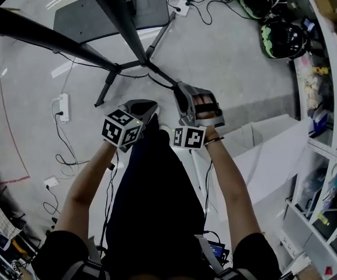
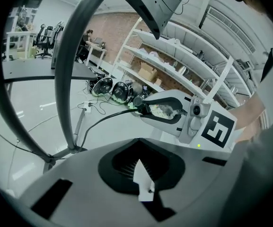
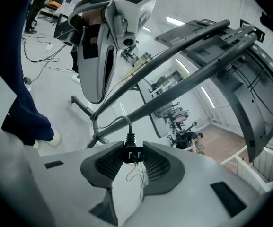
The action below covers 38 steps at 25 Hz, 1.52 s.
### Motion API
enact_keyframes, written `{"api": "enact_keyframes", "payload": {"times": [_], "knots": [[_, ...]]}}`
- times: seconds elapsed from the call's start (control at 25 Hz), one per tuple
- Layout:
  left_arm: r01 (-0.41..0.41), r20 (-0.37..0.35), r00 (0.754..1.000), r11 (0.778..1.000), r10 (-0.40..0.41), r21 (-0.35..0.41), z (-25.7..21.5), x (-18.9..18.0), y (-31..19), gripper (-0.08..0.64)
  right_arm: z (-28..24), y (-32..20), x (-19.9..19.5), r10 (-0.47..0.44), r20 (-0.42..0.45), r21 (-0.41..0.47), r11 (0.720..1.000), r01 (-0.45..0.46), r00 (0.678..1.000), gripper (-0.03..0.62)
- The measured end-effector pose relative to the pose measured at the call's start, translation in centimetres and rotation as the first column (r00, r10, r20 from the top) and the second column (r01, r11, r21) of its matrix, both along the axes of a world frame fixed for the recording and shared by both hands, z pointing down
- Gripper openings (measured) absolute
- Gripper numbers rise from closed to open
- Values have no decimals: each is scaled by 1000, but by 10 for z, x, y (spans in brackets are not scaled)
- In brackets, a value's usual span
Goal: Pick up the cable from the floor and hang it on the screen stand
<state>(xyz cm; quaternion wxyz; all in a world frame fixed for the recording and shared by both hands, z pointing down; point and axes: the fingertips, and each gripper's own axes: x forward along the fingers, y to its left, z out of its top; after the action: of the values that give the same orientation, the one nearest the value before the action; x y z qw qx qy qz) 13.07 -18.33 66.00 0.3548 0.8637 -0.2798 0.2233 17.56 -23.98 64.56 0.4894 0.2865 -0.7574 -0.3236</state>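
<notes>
Right gripper (image 3: 132, 151) is clamping the plug (image 3: 132, 156) of the cable (image 3: 125, 126) between both pads, with the jaws standing partly apart around it. Plug's long axis is running 12–6 along the jaws. Prongs are facing back at 6; the cord is leaving at 12, then curling over toward 9. In the left gripper view the cable is trailing from the right tips toward 8 o'clock, down to the base of the screen stand (image 2: 63, 89). Left gripper (image 2: 137, 161) is sitting closed tip to tip, gripping nothing. In the head view both are hanging side by side above the floor (image 1: 226, 69), pointing roughly at 12 toward the stand legs
</notes>
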Motion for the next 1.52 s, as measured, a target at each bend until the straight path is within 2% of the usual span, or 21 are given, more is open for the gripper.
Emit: {"api": "enact_keyframes", "payload": {"times": [0.28, 0.4, 0.6, 0.76, 1.04, 1.16, 1.28, 1.52], "knots": [[104, -10, 994, 995, -104, 0, -37, -15, -2, 0, -53, 10, -13, -90, -23, 63, 994, 92, 996, 138], [120, -22, 993, 993, -120, 1, -59, -19, 1, 0, -77, 17, -21, -108, -11, 69, 992, 109, 994, 138], [148, 3, 989, 988, -149, 53, -89, -44, -1, 0, -107, 24, -40, -140, 4, 75, 987, 139, 990, 138], [188, -6, 982, 979, -188, 78, -109, -62, 0, 0, -128, 28, -52, -179, 3, 92, 980, 178, 984, 138], [268, -13, 963, 955, -269, 124, -152, -89, 13, 0, -179, 35, -81, -262, 17, 129, 957, 258, 965, 138], [300, -12, 953, 941, -302, 154, -169, -108, 15, 0, -199, 38, -100, -307, 24, 112, 947, 303, 951, 138], [330, -33, 944, 929, -330, 165, -184, -128, 19, 0, -217, 43, -122, -360, 32, 94, 930, 356, 932, 138], [413, -90, 911, 895, -403, 171, -221, -174, -1, 0, -263, 23, -175, -432, 58, 117, 898, 424, 900, 138]]}}
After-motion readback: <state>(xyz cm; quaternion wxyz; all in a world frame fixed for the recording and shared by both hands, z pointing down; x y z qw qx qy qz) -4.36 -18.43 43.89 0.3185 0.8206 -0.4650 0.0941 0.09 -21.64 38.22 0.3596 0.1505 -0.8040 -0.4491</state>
